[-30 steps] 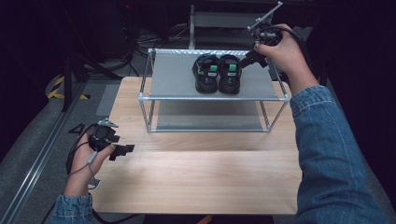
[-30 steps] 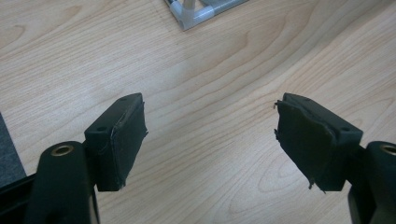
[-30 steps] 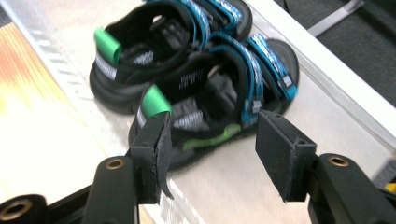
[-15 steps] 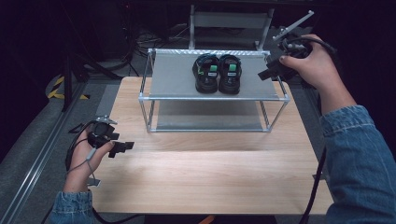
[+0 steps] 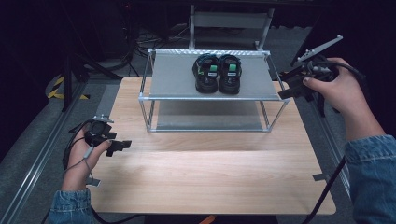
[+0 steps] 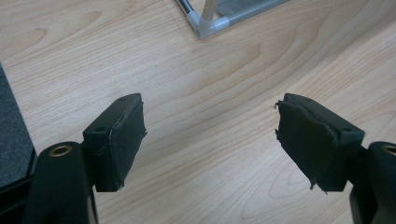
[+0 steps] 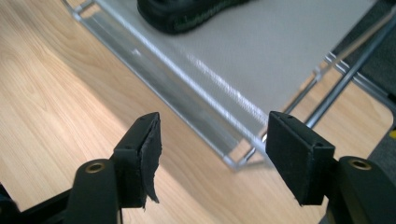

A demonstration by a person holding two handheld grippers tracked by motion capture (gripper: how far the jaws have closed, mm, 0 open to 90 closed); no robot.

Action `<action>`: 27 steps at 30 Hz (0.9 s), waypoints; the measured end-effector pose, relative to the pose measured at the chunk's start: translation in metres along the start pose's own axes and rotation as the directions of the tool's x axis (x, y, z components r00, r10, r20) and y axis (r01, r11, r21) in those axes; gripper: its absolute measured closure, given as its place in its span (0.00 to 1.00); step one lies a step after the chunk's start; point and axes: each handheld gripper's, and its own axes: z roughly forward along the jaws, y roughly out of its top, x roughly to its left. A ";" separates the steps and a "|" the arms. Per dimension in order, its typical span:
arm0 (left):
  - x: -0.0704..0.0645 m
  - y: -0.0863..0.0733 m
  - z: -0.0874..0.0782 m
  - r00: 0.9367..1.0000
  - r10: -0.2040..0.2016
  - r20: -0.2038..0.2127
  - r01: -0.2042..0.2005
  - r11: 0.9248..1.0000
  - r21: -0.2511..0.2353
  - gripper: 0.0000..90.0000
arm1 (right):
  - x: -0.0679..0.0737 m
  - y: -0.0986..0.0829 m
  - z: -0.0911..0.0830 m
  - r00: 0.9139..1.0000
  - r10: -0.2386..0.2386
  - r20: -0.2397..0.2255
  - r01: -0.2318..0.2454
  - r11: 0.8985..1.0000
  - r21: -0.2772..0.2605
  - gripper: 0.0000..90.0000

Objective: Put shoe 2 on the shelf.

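Your left gripper rests low over the tabletop, fingers spread wide and empty. Your right gripper hangs beside the rack holding the shoes, fingers wide apart and empty.

This looks like a lab or recording studio, not a home. A bare wooden table sits in a dark room, with black drapes behind and grey carpet below. Beyond the left gripper, yellow-black hazard tape marks the floor, and a metal rail runs alongside the table. Cables tangle on the floor far ahead. A metal rack stands on the table, just beside the right gripper.
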 end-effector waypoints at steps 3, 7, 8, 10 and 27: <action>0.001 -0.001 -0.001 1.000 -0.001 -0.006 0.001 1.000 -0.002 0.26 | -0.002 -0.016 0.001 1.000 0.023 0.002 -0.023 1.000 0.003 0.40; 0.002 -0.002 -0.001 1.000 -0.005 -0.003 0.005 1.000 -0.006 0.26 | -0.006 -0.039 0.005 0.999 0.054 0.007 -0.054 0.998 0.019 0.40; 0.002 -0.002 -0.001 1.000 -0.005 -0.003 0.005 1.000 -0.006 0.26 | -0.007 -0.044 0.007 0.998 0.061 0.007 -0.062 0.998 0.027 0.40; 0.003 -0.003 -0.001 1.000 -0.014 0.000 0.014 1.000 -0.003 0.26 | -0.008 -0.051 0.009 0.997 0.074 0.006 -0.074 0.997 0.033 0.40; 0.007 -0.005 0.002 1.000 -0.022 -0.004 0.022 1.000 0.011 0.26 | -0.018 -0.125 0.043 0.991 0.134 0.029 -0.135 0.989 0.062 0.35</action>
